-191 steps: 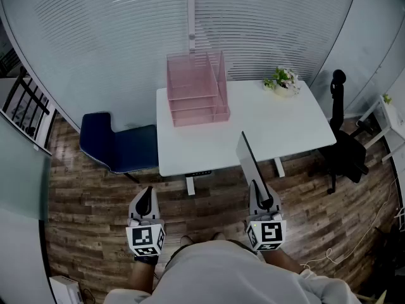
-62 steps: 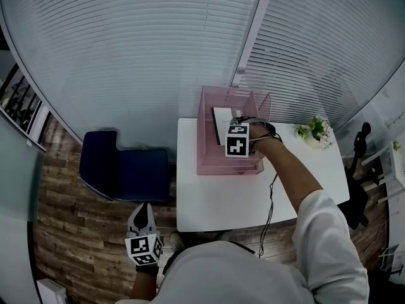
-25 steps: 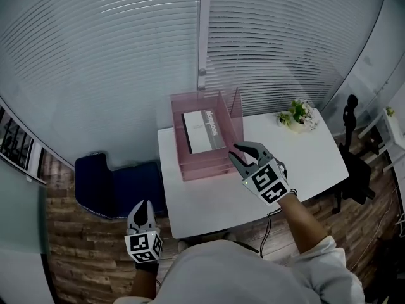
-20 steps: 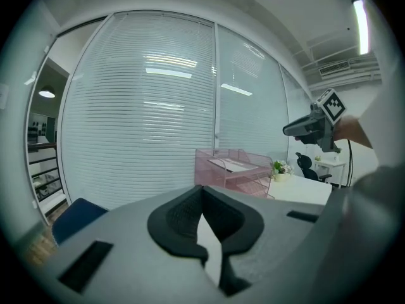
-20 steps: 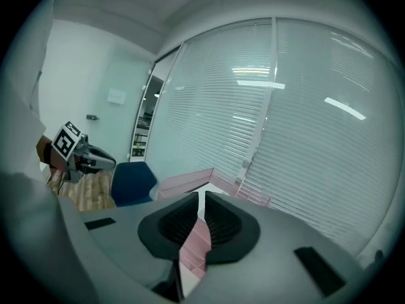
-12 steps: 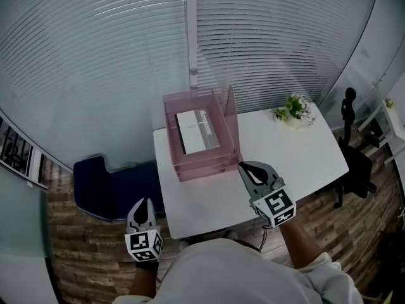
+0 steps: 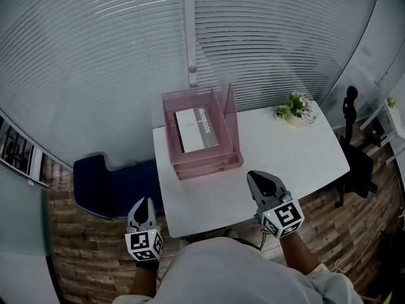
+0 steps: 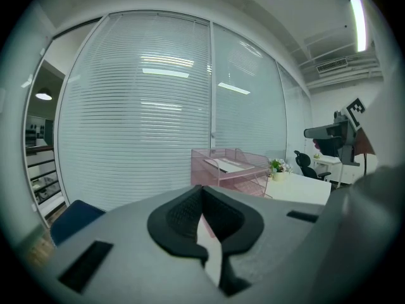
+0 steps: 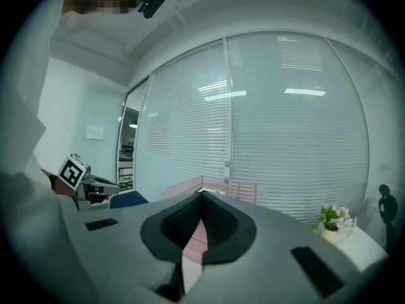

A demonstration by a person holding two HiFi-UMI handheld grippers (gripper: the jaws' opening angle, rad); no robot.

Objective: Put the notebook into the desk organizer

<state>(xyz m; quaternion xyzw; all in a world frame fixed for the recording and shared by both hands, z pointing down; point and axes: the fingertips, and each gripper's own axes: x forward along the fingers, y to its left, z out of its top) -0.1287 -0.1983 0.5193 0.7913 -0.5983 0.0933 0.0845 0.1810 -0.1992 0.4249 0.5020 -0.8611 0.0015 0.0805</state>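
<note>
A pink mesh desk organizer (image 7: 215,160) stands at the back left of the white desk (image 7: 285,151). The grey notebook (image 7: 197,128) lies flat in its top tray. My right gripper (image 7: 255,177) hovers over the desk's front edge, clear of the organizer, shut and empty. My left gripper (image 7: 145,201) is held low to the left of the desk, shut with nothing in it. From the left gripper (image 8: 202,191) view the organizer (image 8: 243,170) and notebook (image 8: 226,164) lie ahead to the right. Beyond the shut right gripper (image 9: 202,196) a strip of the organizer (image 9: 243,187) shows.
A blue chair (image 7: 111,182) stands left of the desk. A small potted plant (image 7: 294,108) sits at the desk's back right corner, and a black office chair (image 7: 354,154) is beyond the right edge. Glass walls with blinds (image 7: 126,43) run behind the desk.
The right gripper has drawn back from the organizer toward the desk's front edge, rolled, and its jaws went from open to shut. The notebook stays in the top tray. The left gripper has kept still.
</note>
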